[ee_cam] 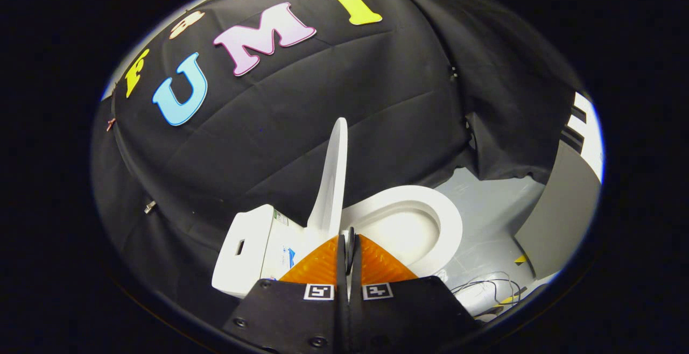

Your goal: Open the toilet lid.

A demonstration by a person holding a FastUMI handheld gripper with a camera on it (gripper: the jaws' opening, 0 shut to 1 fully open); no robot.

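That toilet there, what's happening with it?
A person is working a handheld gripper on a toilet in a booth. The toilet lid already stands raised, nearly upright, just beyond the fingertips, and the seat and bowl lie open beside it. The fingers are closed together with nothing between them, so the lid looks opened.

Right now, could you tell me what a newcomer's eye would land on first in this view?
The white toilet lid stands raised, almost edge-on, just beyond the fingers. Beside it the seat rings the open bowl, with the tank on the lid's other side. The gripper sits closed, its fingers together on nothing.
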